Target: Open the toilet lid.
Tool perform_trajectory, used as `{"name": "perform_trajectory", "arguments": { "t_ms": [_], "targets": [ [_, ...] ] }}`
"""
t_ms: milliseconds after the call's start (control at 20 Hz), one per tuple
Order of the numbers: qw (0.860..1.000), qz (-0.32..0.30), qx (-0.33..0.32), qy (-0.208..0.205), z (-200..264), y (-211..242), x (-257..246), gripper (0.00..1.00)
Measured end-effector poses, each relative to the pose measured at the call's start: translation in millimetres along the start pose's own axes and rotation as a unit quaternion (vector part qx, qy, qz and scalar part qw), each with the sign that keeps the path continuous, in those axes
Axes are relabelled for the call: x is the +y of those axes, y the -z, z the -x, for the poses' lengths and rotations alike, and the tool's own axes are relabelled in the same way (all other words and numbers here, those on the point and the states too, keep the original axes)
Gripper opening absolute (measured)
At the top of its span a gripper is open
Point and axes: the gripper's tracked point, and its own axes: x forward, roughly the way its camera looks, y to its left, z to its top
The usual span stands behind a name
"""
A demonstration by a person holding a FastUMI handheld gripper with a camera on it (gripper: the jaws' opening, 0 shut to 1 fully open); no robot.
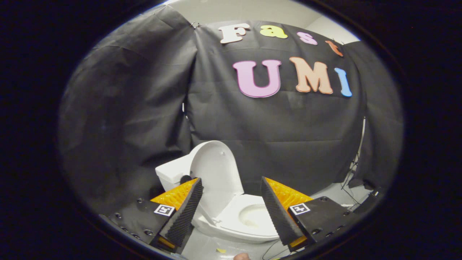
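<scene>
Two fingers of the gripper (231,206) stand wide apart, jaws gripping nothing. Between and just beyond them sits the toilet (249,220), its bowl partly hidden by both fingers. The toilet lid (216,169) stands upright against the tank (171,173). Thin cables (348,177) trail on the pale floor (334,191) by the black cloth wall (288,144).
</scene>
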Motion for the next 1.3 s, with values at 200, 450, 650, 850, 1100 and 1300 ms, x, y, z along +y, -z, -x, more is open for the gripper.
{"name": "perform_trajectory", "arguments": {
  "t_ms": [200, 450, 650, 850, 1100, 1300],
  "targets": [
    [0.999, -0.044, -0.008, 0.005, 35, 12, -35, 0.98],
    [1.000, -0.022, -0.018, 0.011, 53, 23, -80, 0.98],
    [0.999, -0.011, -0.030, -0.003, 57, 26, -104, 0.98],
    [0.998, 0.013, -0.058, 0.016, 51, 32, -150, 0.98],
    [0.994, 0.032, -0.105, 0.020, 36, 37, -186, 0.98],
    [0.991, 0.045, -0.122, 0.004, 33, 60, -200, 0.98]
  ]
}}
